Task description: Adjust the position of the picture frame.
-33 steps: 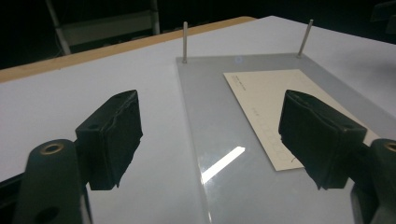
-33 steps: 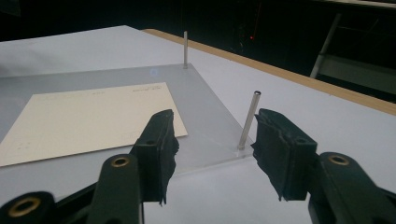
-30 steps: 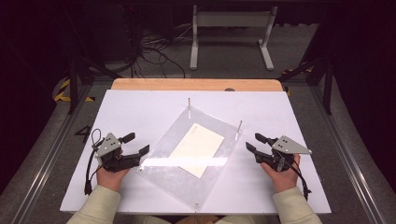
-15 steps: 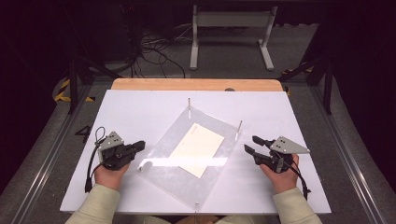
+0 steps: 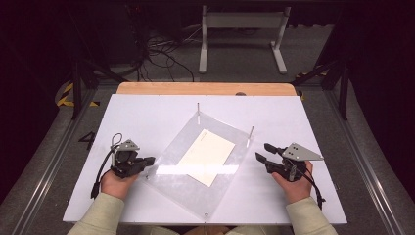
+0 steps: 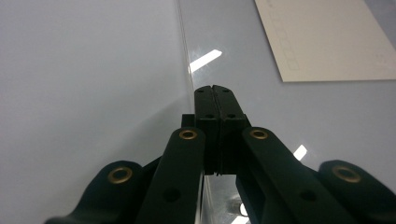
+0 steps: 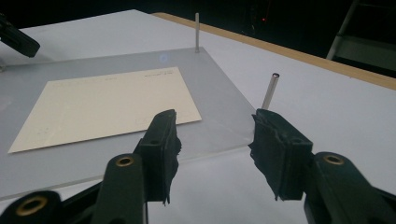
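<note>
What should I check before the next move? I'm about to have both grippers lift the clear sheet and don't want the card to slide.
1. Left gripper shut at the clear sheet's left edge: ok; jaws just closed, pads meet.
2. Sheet actually pinched by it: cannot tell.
3. Right gripper gripping the sheet: not ok; jaws open, short of the edge.
4. Card flat on the sheet, away from both grippers: ok.
5. Metal pins upright at the sheet's far edges: ok.
</note>
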`<state>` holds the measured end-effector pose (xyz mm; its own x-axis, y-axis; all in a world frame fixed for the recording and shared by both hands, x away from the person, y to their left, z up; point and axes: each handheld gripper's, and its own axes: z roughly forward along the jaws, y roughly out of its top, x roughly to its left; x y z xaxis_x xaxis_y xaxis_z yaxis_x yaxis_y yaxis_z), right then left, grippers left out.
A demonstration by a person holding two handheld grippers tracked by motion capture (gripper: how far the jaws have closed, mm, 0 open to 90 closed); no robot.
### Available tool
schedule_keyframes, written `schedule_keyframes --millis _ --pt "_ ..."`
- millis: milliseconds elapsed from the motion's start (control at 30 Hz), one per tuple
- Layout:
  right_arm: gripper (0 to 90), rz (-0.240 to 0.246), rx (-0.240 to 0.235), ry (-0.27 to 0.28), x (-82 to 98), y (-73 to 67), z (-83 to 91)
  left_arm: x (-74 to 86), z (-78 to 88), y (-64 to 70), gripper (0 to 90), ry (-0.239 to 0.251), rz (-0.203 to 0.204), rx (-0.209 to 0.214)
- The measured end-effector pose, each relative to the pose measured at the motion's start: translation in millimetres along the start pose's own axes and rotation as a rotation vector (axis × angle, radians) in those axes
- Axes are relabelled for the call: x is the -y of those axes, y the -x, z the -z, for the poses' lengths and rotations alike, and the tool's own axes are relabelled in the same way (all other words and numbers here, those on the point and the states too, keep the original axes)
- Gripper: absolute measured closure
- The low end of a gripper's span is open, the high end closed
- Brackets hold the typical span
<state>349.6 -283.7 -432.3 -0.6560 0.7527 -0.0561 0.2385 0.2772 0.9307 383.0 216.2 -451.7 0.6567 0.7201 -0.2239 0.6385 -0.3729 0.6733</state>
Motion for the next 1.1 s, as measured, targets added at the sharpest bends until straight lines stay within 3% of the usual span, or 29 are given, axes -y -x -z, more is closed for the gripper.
schedule_keyframes --millis 133,233,367,433,467,733,900,1100 --pt "49.3 -0.002 -0.002 -0.002 0.1 0.0 0.1 0.4 -1.8 -1.6 89.6 -0.026 0.003 -0.028" --pt "49.2 0.000 0.001 -0.004 0.1 -0.5 -0.2 1.0 -2.1 -2.9 89.6 -0.029 0.022 -0.023" --pt "48.8 -0.003 -0.003 -0.005 0.2 -0.4 -0.2 0.9 -1.9 -2.3 89.5 -0.034 0.015 -0.024" --pt "48.8 -0.009 -0.008 -0.007 0.5 -0.3 -0.7 1.3 -1.9 -3.3 89.2 -0.033 0.027 -0.013" --pt "48.6 -0.010 -0.012 -0.011 0.9 -0.3 -1.3 2.1 -2.0 -5.5 88.5 -0.030 0.049 0.013" --pt "48.1 -0.016 -0.014 -0.015 1.1 -0.3 -2.0 3.0 -1.8 -6.0 88.3 -0.030 0.078 0.021" --pt "47.9 -0.018 -0.012 -0.018 1.2 -0.3 -2.3 4.2 -3.9 -2.6 88.3 -0.035 0.088 0.073" --pt "48.0 -0.018 -0.010 -0.021 1.1 -0.4 -2.3 2.4 -11.2 11.3 88.3 -0.063 0.044 0.152"
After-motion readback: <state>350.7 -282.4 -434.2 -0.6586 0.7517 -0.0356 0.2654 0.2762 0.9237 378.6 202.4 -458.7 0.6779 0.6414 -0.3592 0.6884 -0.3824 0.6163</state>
